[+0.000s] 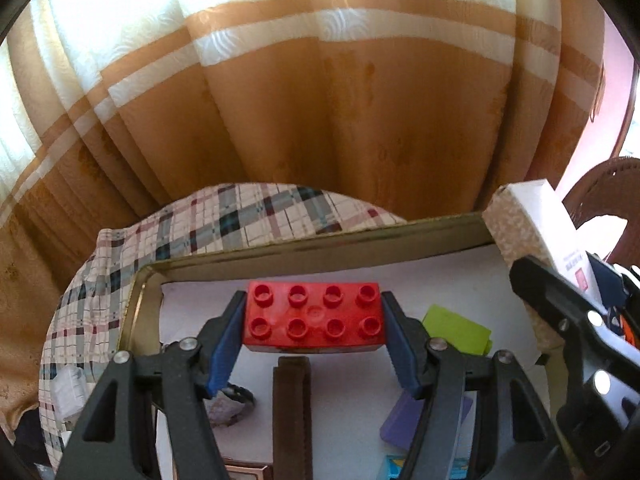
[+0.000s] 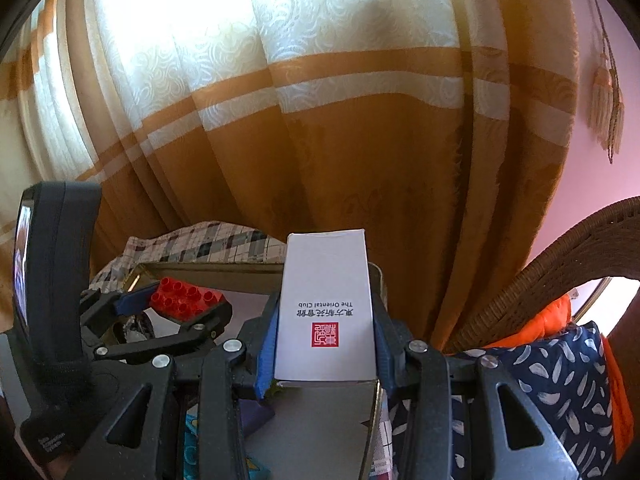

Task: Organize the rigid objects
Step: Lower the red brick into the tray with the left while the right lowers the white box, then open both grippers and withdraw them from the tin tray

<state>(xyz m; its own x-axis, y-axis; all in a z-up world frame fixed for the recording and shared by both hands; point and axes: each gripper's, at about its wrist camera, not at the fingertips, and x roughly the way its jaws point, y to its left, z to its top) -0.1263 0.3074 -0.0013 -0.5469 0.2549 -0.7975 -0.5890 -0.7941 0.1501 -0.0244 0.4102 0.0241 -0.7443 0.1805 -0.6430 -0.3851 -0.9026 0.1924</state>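
The red eight-stud building brick (image 1: 315, 317) is pinched by its two short ends between the blue pads of the left gripper (image 1: 315, 336), studs facing up, and is held just above the pale floor of a shallow gold-rimmed tin tray (image 1: 320, 236). From the brick, a lime-green block (image 1: 456, 326) is seen at about 3 o'clock, lying on the tray floor, and a purple block (image 1: 404, 420) is found at about 5 o'clock, partly hidden behind the gripper's right finger. A dark brown strap-like piece (image 1: 292, 412) runs down at 6 o'clock.

Over on the right, a white carton printed "The Oriental Club" (image 2: 328, 312) is clamped along its long sides by the right gripper (image 2: 325, 344), whose jaws are pressed onto it, and it is carried above the tray's right-hand part. In the left wrist view the same carton is caught at 2 o'clock from the brick.

As for progress, the job is judged to be part-way along: a few pieces are already down in the tray, while brick and carton are both in the air and not yet set down. Placement and release of both are left to do.

Further out, a plaid cloth (image 1: 224, 220) is spread under the tray at 11 o'clock, and a tan-and-cream curtain (image 1: 320, 100) fills 12 o'clock.
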